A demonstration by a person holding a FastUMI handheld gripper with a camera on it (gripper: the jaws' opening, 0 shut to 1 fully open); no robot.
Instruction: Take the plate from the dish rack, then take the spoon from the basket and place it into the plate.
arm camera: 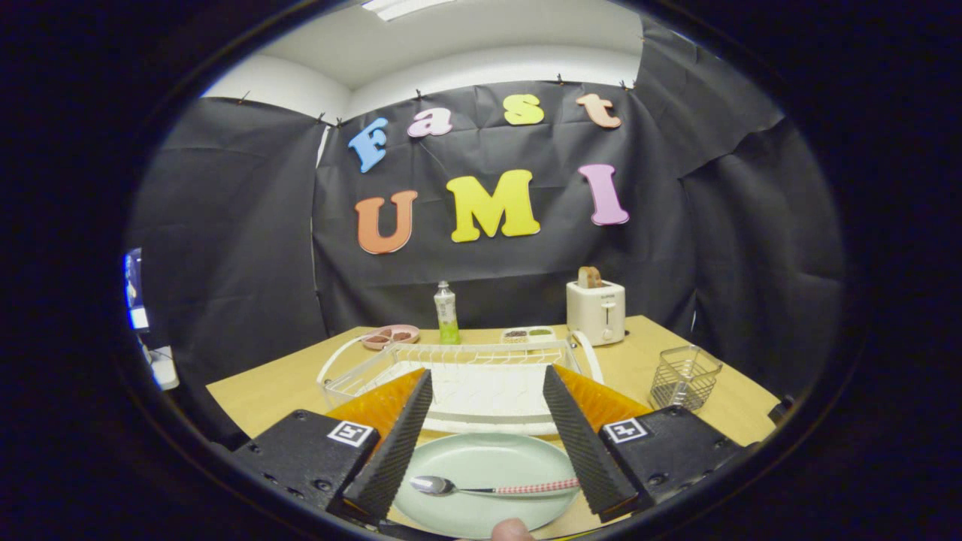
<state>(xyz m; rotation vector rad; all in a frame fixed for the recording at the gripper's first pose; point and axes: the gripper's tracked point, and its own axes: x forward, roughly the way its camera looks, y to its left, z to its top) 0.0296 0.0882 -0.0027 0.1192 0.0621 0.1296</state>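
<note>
A pale green plate point(488, 458) lies flat on the wooden table, just in front of the white wire dish rack point(458, 368). Across the plate lies a spoon point(492, 488) with a steel bowl and a red-and-white patterned handle. My gripper point(487, 409) is open above the plate, its two fingers spread wide on either side of the spoon without touching it. A small wire basket point(684, 376) stands on the table to the right of the rack, beyond my right finger.
Behind the rack stand a green bottle point(446, 314), a pink dish point(391, 336), a small tray with compartments point(527, 335) and a white toaster point(596, 310) holding a slice of bread. A fingertip point(513, 530) shows near the plate's front rim.
</note>
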